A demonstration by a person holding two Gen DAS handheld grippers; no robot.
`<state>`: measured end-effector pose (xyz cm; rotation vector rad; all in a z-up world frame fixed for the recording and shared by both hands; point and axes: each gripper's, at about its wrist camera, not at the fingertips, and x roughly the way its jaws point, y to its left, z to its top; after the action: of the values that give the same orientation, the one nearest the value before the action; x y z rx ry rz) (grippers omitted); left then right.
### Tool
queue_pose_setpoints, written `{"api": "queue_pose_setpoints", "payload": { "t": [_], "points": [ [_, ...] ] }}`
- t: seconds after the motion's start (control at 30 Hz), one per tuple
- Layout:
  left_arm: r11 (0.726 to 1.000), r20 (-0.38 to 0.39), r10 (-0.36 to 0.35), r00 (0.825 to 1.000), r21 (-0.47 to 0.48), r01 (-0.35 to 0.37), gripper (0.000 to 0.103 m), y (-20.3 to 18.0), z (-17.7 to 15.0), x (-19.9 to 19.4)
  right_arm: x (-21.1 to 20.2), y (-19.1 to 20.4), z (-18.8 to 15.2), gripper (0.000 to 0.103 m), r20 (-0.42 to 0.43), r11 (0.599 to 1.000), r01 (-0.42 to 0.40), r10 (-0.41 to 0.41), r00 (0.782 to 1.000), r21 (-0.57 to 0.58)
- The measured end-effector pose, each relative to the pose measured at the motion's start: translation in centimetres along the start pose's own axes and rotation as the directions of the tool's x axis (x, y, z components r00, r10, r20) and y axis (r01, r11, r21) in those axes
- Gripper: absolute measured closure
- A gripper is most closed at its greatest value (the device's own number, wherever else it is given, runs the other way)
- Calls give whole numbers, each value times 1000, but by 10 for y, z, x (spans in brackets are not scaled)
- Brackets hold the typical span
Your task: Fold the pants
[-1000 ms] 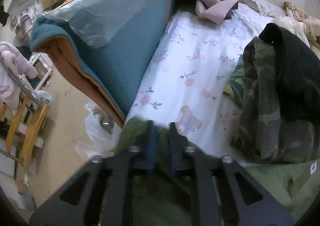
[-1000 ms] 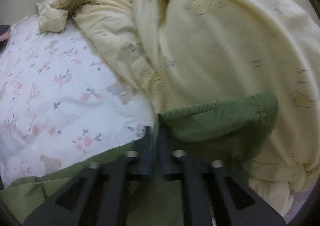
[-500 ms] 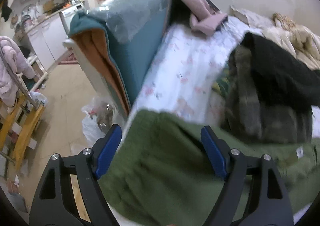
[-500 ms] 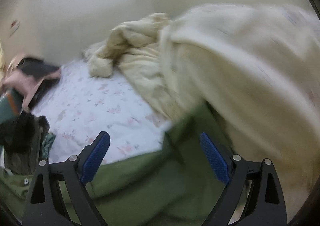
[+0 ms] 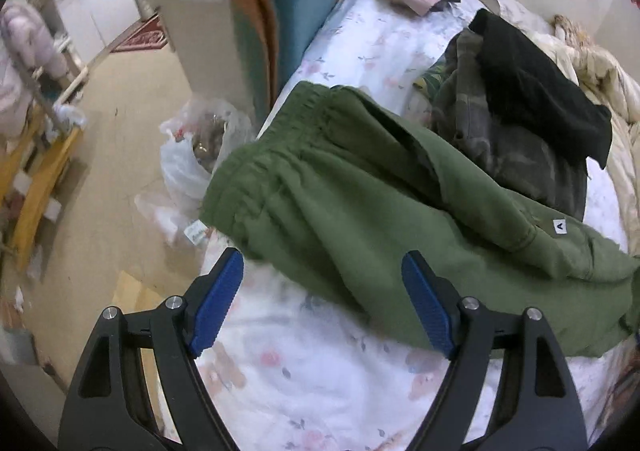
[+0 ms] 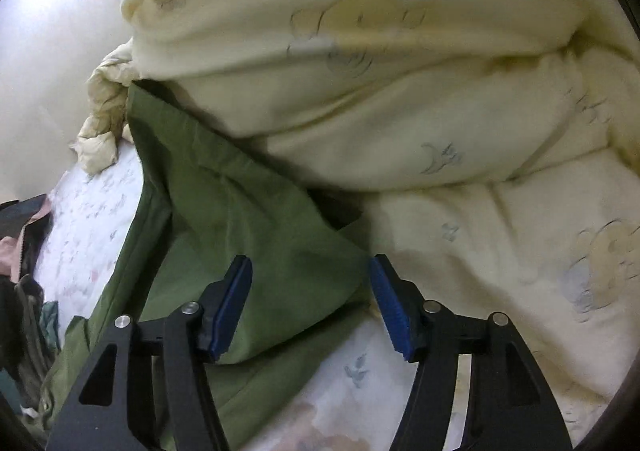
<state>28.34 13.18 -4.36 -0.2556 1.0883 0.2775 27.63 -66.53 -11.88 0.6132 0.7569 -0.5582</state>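
In the left wrist view the green pants [image 5: 360, 187] lie across the middle of the frame on the floral sheet [image 5: 320, 383], waistband toward the upper left (a camouflage and black heap [image 5: 520, 123] sits just behind them), while the left gripper [image 5: 322, 303] stands wide apart at the bottom, holding nothing. In the right wrist view the right gripper [image 6: 310, 305] at bottom centre is closing, its blue pads not pressing the green leg between them, which runs to the upper left against the cream quilt [image 6: 400, 91].
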Motion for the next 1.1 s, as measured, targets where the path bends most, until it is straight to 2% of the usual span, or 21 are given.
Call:
{"api": "queue_pose_setpoints", "payload": {
  "t": [0.07, 0.1, 0.13, 0.17, 0.23, 0.33, 0.5, 0.6, 0.8, 0.9, 0.93, 0.97, 1.0, 1.07, 1.1],
  "points": [
    [1000, 2, 9, 1000, 14, -9, 24, -2, -3, 4, 8, 1, -5, 42, -25, 1000, -16, 16, 1000, 14],
    [1000, -5, 12, 1000, 28, -12, 24, -3, -5, 8, 11, 5, -4, 48, -21, 1000, -7, 7, 1000, 4],
    [999, -10, 23, 1000, 45, -22, 24, -4, -6, 11, 14, 9, -3, 78, -16, 1000, 10, -11, 1000, -14],
    [998, -6, 33, 999, 55, -33, 24, -4, -10, 11, 15, 15, -1, 94, -14, 999, 29, -29, 999, -35],
    [998, 6, 35, 999, 54, -36, 24, -3, -12, 12, 13, 20, 2, 97, 0, 995, 80, -80, 997, -67],
    [999, 22, 26, 999, 43, -27, 24, -2, -11, 12, -5, 33, 5, 98, 57, 982, 128, -121, 991, -140],
    [995, 26, 22, 999, 92, -25, 24, -9, -14, 14, -54, 46, 9, 98, 169, 973, 96, -60, 984, -212],
    [994, 9, -3, 1000, 109, 2, 24, -12, -16, 12, -71, 47, 19, 98, 183, 964, 148, -108, 977, -221],
    [990, 32, 7, 999, 140, -11, 24, -11, -16, 8, -96, 29, 44, 98, 202, 977, 162, -132, 970, -138],
    [993, 27, 15, 1000, 117, -18, 24, -7, -14, 11, -87, 24, 50, 97, 166, 969, 216, -195, 967, -120],
    [993, 25, 17, 1000, 113, -20, 24, -7, -14, 13, -78, 22, 50, 92, 140, 968, 217, -199, 970, -127],
    [993, 22, 21, 1000, 117, -23, 24, -7, -14, 14, -62, 22, 48, 92, 61, 967, 208, -201, 978, -146],
    [992, 20, 28, 999, 125, -30, 24, -8, -14, 16, -48, 23, 44, 92, 2, 960, 224, -227, 974, -170],
    [990, 13, 41, 999, 138, -42, 24, -11, -15, 20, -35, 22, 35, 91, -28, 935, 290, -301, 953, -203],
    [989, 7, 40, 999, 141, -41, 24, -11, -15, 22, -29, 17, 30, 77, -56, 932, 308, -324, 944, -192]
  ]
}}
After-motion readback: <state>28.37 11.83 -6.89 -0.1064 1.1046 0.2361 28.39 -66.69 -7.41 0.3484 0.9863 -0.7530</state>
